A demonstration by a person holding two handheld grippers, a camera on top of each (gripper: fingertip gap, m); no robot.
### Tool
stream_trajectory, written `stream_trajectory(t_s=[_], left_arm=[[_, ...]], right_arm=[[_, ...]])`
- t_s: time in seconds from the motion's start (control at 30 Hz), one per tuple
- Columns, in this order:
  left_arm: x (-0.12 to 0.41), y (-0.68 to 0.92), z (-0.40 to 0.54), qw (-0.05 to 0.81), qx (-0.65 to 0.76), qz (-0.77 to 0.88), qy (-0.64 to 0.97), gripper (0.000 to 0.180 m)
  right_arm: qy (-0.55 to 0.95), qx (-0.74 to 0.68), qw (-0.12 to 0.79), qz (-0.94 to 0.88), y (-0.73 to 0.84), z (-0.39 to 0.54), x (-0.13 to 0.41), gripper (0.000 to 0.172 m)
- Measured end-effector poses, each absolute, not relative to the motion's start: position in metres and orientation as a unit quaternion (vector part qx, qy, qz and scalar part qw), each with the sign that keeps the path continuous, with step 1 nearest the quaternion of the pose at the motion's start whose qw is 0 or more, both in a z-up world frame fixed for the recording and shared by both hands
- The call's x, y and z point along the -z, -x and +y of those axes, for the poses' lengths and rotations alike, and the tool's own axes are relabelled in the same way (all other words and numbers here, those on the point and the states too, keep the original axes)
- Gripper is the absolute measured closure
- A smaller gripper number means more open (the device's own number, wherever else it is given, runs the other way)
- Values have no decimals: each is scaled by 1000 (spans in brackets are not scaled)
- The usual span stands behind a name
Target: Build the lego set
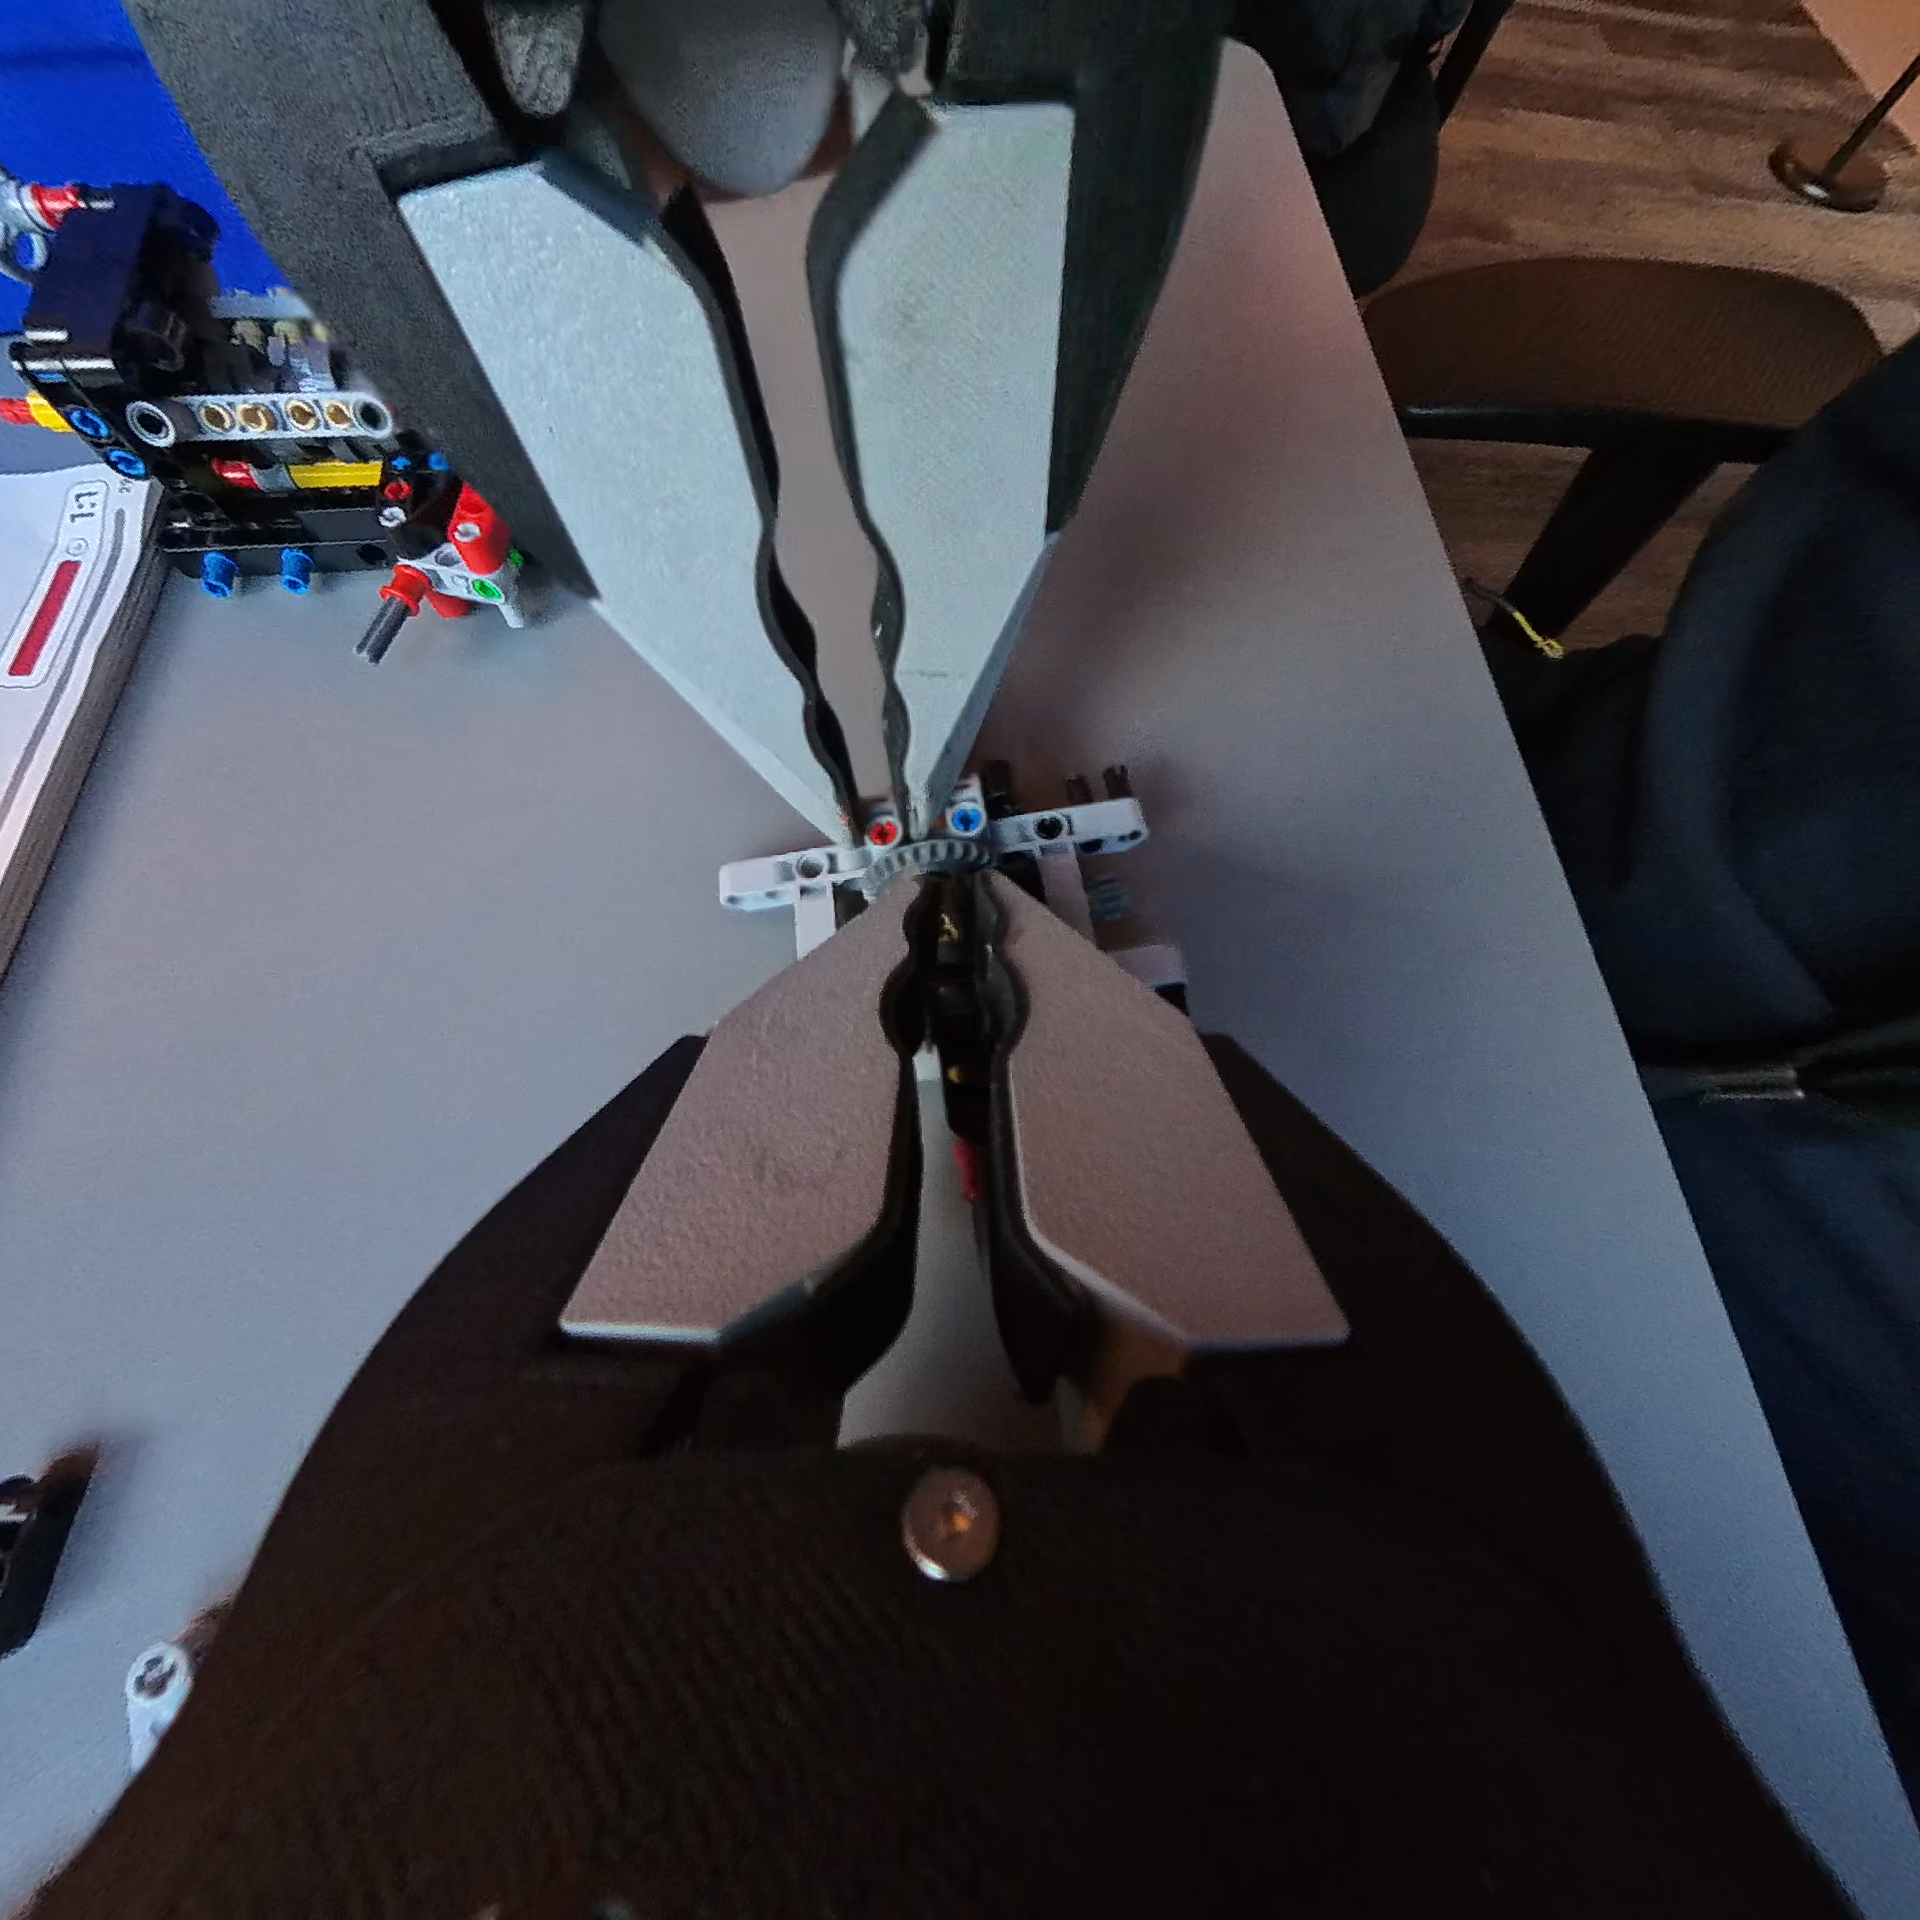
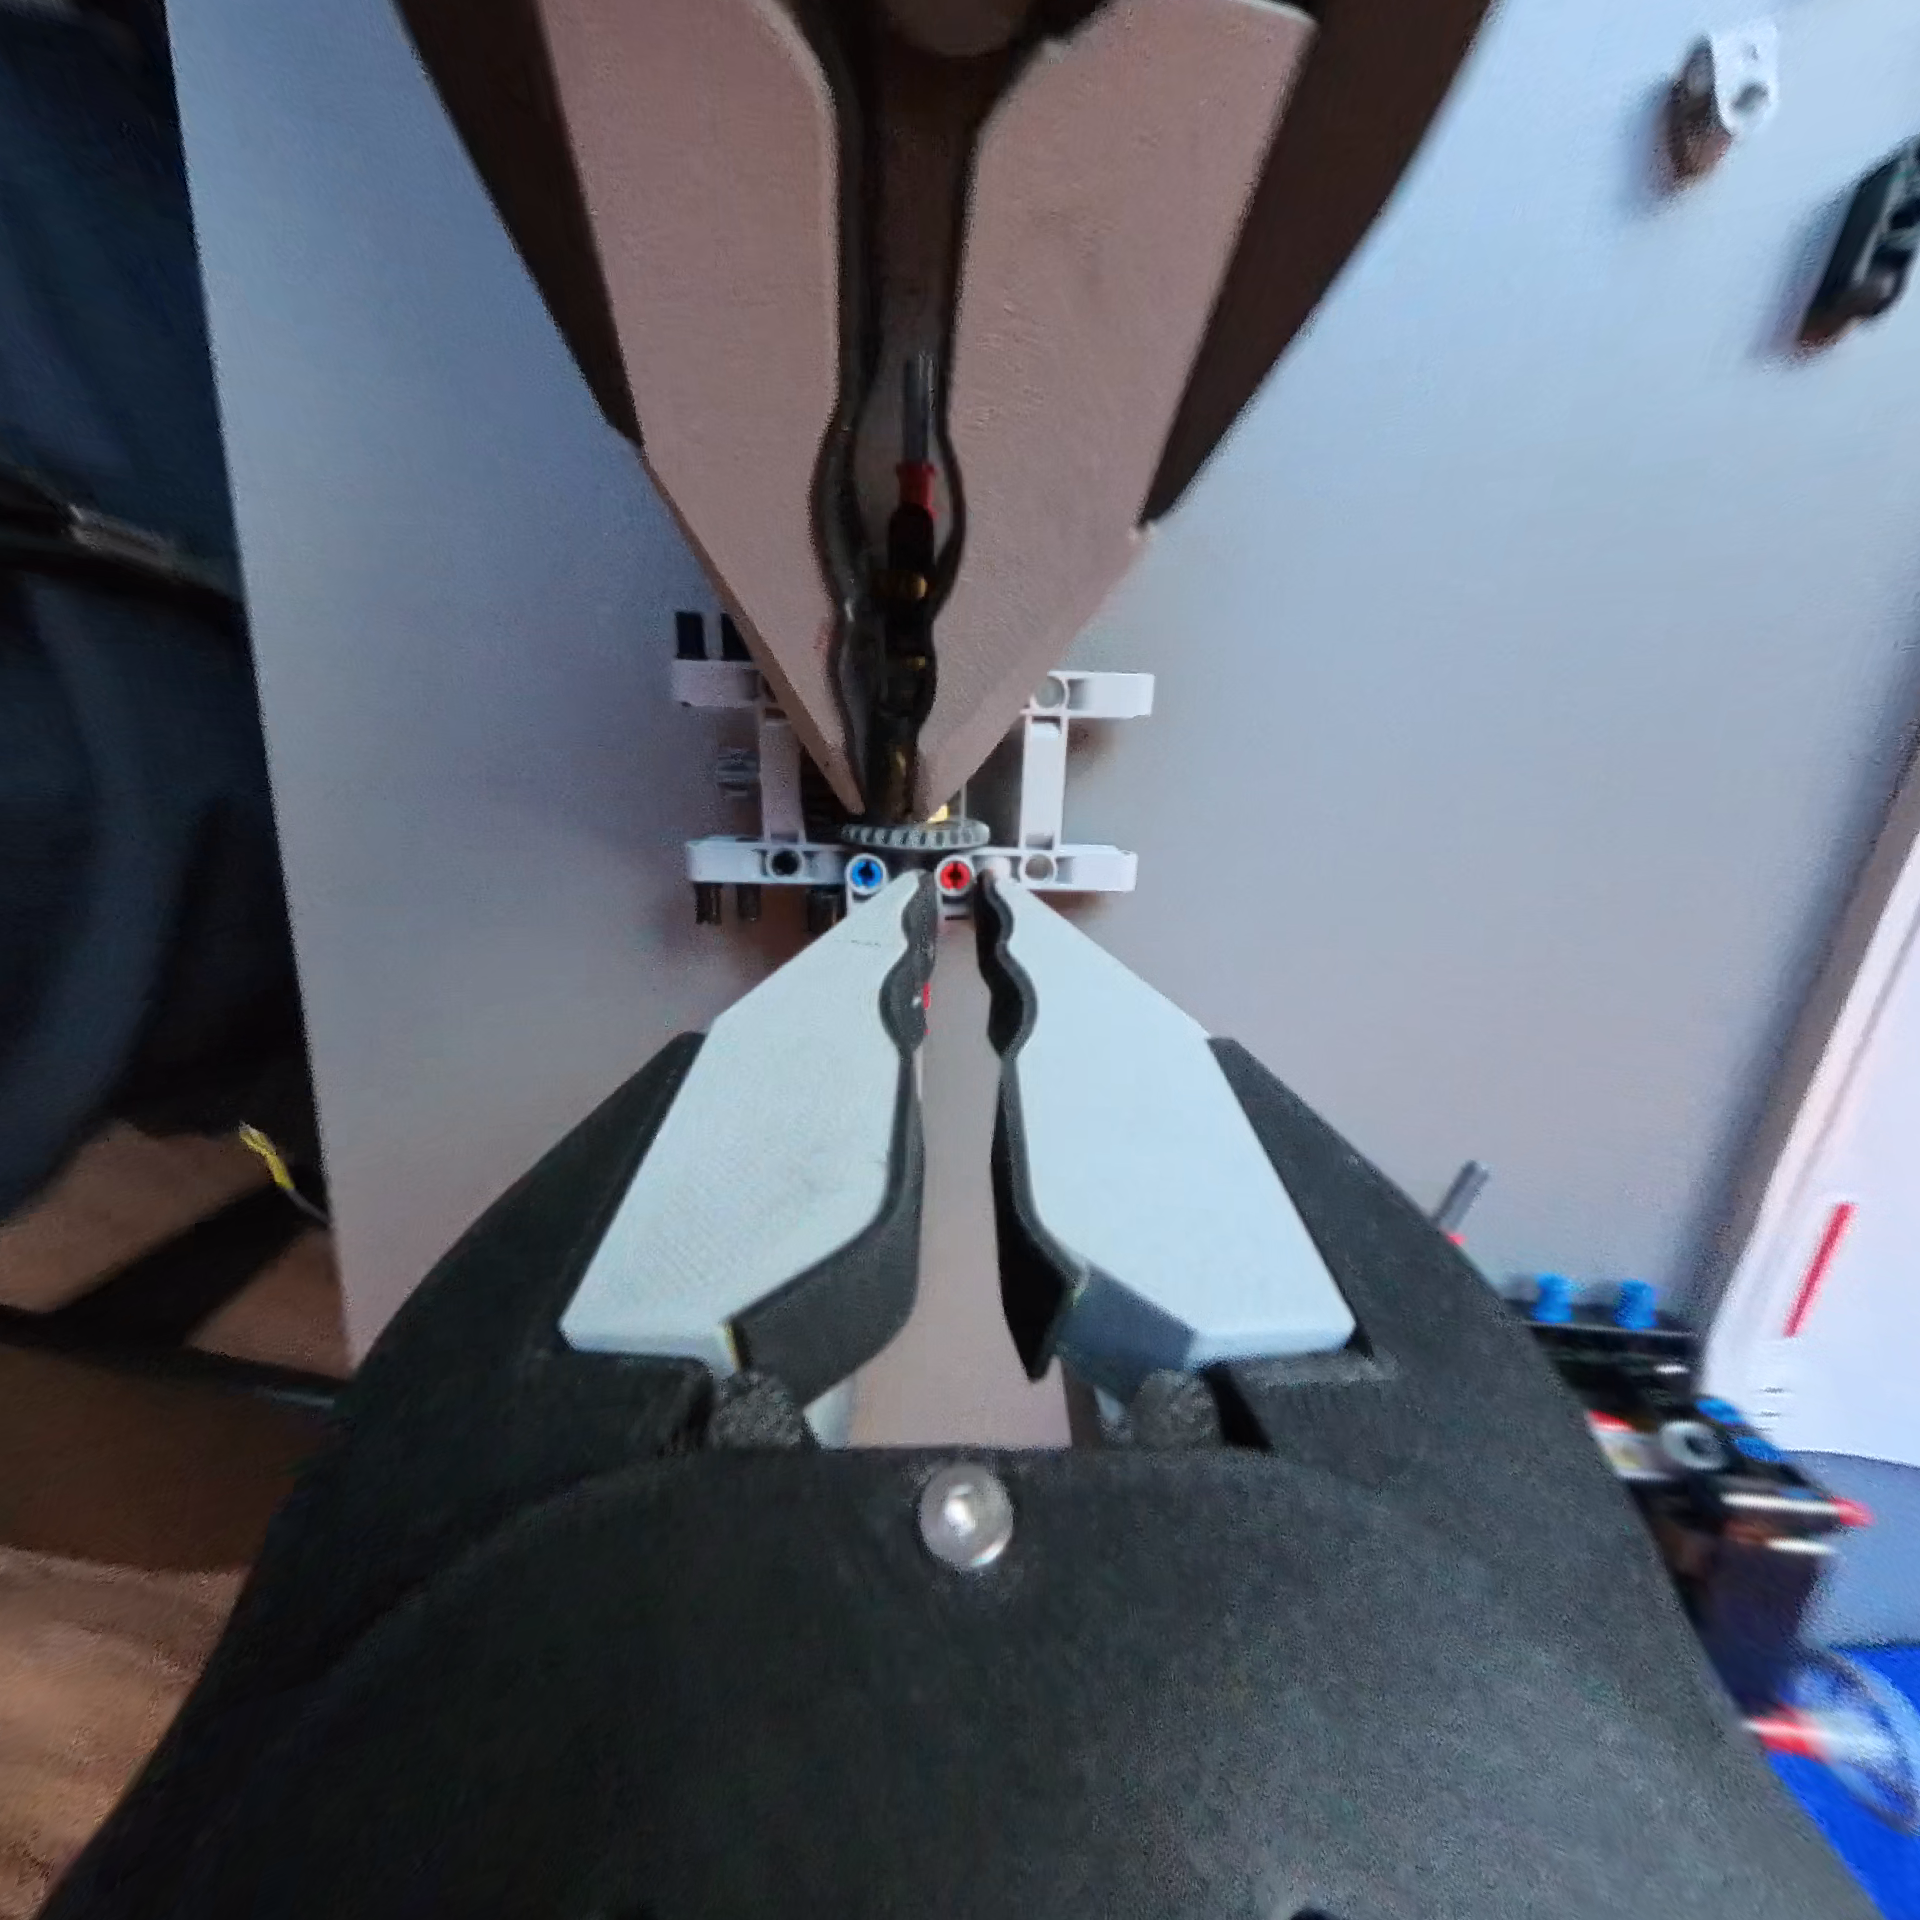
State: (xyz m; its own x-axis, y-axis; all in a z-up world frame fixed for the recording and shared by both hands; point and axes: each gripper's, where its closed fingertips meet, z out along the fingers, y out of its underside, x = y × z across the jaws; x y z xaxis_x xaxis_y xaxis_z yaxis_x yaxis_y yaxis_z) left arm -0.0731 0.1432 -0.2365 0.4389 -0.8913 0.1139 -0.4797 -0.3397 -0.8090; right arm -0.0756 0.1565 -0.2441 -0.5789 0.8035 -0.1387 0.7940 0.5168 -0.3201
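A small white beam frame (image 1: 1091,826) lies on the grey table (image 1: 416,935). It carries a grey gear (image 1: 925,857), a red pin (image 1: 883,831) and a blue pin (image 1: 966,819). My left gripper (image 1: 951,894), with tan fingers, is shut on a black beam (image 1: 956,966) with gold pins that runs back from the gear. My right gripper (image 2: 953,894), with grey fingers, faces it from the other side. Its tips close on the red pin (image 2: 954,876), next to the blue pin (image 2: 864,875) and below the gear (image 2: 911,836). The frame (image 2: 1081,868) rests flat.
A larger black brick model (image 1: 260,436) with yellow, red and blue parts stands at the far left beside a booklet (image 1: 52,623). Loose pieces (image 1: 156,1683) lie near the left. The table edge and a dark chair (image 1: 1766,831) are on the right.
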Motion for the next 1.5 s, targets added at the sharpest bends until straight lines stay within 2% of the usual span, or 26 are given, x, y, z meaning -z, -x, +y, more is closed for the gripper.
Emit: stream_trajectory(t_s=[0.1,0.2,0.33,0.47,0.57,0.67,0.77,0.83,0.97,1.07,1.23,1.3,1.4,1.5], left_arm=[[238,73,141,359,275,449,770,177],[236,69,137,371,263,468,758,177],[209,71,135,393,303,453,741,164],[164,105,153,455,332,364,742,158],[140,133,152,492,334,300,746,155],[141,154,139,507,302,263,763,155],[157,167,122,500,281,224,788,155],[172,170,111,493,275,200,801,155],[199,169,95,482,251,175,821,155],[209,165,93,481,225,181,828,155],[217,159,91,477,179,207,835,156],[219,154,88,473,171,223,835,156],[225,147,85,462,148,253,837,156],[237,140,83,433,128,287,845,156]], right_arm=[[511,-235,21,-827,72,153,236,168],[529,-327,98,-777,73,151,212,160],[550,-415,178,-702,58,154,185,152],[545,-428,270,-669,31,164,157,150],[517,-412,351,-664,6,168,111,145],[500,-367,453,-640,-22,182,74,144],[511,-357,508,-594,-46,200,79,150],[539,-378,491,-570,-50,204,110,150],[569,-440,392,-573,-20,176,179,147],[533,-464,367,-604,9,151,164,143],[447,-466,454,-614,21,137,67,145],[432,-457,480,-612,15,137,49,149],[454,-438,466,-620,9,144,74,151],[502,-433,390,-639,10,145,140,151]])
